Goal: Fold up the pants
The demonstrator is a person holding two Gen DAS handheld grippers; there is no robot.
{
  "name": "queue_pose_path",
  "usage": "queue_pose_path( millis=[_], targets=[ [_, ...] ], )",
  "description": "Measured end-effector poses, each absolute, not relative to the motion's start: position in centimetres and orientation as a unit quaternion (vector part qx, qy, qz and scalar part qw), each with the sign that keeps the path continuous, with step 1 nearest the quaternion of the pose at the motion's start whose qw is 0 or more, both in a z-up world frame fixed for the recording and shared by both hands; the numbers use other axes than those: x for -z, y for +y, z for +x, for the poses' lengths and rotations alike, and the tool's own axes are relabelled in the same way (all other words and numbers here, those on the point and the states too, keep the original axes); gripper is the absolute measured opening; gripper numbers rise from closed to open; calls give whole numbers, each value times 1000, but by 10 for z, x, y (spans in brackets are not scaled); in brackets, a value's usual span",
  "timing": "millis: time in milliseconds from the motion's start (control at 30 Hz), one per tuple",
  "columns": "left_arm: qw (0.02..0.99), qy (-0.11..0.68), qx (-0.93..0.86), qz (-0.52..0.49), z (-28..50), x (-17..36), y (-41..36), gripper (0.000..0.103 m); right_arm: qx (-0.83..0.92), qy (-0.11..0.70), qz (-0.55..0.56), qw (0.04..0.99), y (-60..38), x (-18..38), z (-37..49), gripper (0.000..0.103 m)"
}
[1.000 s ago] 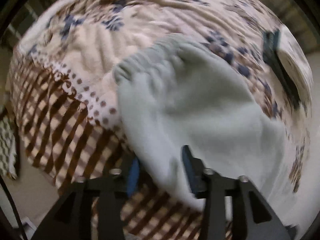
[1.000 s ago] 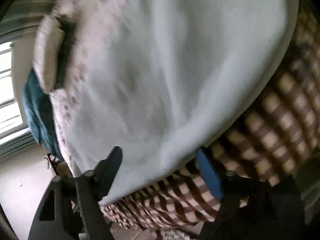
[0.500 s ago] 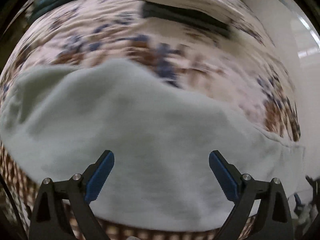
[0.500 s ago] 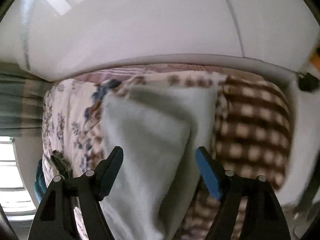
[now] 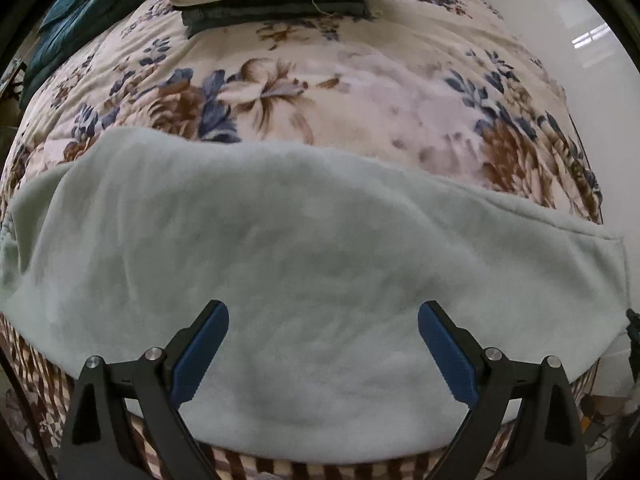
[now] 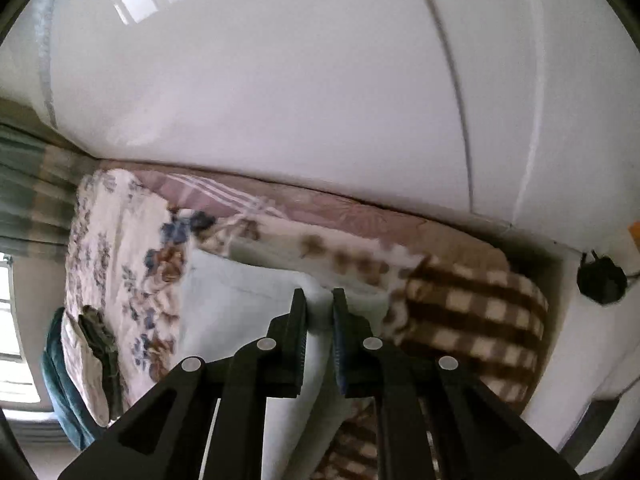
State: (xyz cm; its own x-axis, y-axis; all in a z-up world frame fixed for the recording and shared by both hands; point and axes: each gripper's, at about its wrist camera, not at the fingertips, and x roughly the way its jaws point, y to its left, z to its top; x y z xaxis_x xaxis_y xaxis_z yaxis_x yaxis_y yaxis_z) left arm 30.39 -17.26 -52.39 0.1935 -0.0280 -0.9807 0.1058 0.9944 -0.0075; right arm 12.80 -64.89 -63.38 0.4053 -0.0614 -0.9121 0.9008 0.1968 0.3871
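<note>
Pale mint-green fleece pants point(image 5: 320, 248) lie folded in a wide band across the bed. My left gripper point(image 5: 323, 332) hovers over their near part, pointing steeply down. Its blue pads stand wide apart and grip nothing. In the right wrist view the pants point(image 6: 240, 304) run away toward the wall. My right gripper point(image 6: 320, 308) is at their edge with its jaws closing. A ridge of the green fabric sits pinched between its fingers point(image 6: 298, 320).
A floral quilt point(image 5: 320, 92) covers the bed, with a brown checked blanket point(image 6: 472, 320) at its edge. A stack of folded dark and cream clothes point(image 5: 276, 4) and a teal blanket point(image 5: 72, 12) lie at the far end. A white wall point(image 6: 280, 80) borders the bed.
My left gripper swung across the pants and its jaws went from narrow to wide. My right gripper moved to the pants' edge by the wall and its jaws came together on the fabric.
</note>
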Motion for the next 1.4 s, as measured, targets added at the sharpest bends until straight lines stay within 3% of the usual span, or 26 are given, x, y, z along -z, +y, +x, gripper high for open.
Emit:
queue_pose_path(
  millis=[133,267,367,433,467,500,533,633,700,800,867,933,1133,1400],
  targets=[
    [774,632,30,38,293,528,-171,97,338,486,525,612,-662,682,150,24],
    [763,646,27,9,283,533,-151,97,350,455,526,627,-647,656,137,60],
    [754,657,12,-20,274,534,-125,97,310,434,547,645,-612,646,133,61],
    [748,663,-1,-42,268,533,-103,97,282,473,548,630,-584,661,148,61],
    [746,664,-9,-56,265,532,-89,97,273,488,550,621,-573,672,154,56],
    [745,663,-18,-67,263,529,-77,97,268,502,552,609,-563,682,158,44],
    [744,662,-28,-79,261,527,-61,97,267,516,555,596,-549,693,161,17],
    [747,652,-62,-114,257,516,-13,97,305,537,499,608,-536,688,165,16],
    [759,634,-86,-121,256,507,19,97,311,557,488,596,-533,691,172,18],
    [777,604,-113,-135,259,488,74,97,316,589,446,595,-517,668,198,30],
    [780,598,-123,-139,267,477,108,97,298,597,421,614,-486,641,221,62],
    [782,594,-123,-143,283,467,142,97,259,602,406,638,-430,617,248,70],
    [770,602,-99,-186,361,455,260,97,115,655,424,615,-247,630,334,70],
    [639,717,11,-277,471,555,322,96,84,674,401,614,-106,660,408,70]
  ],
)
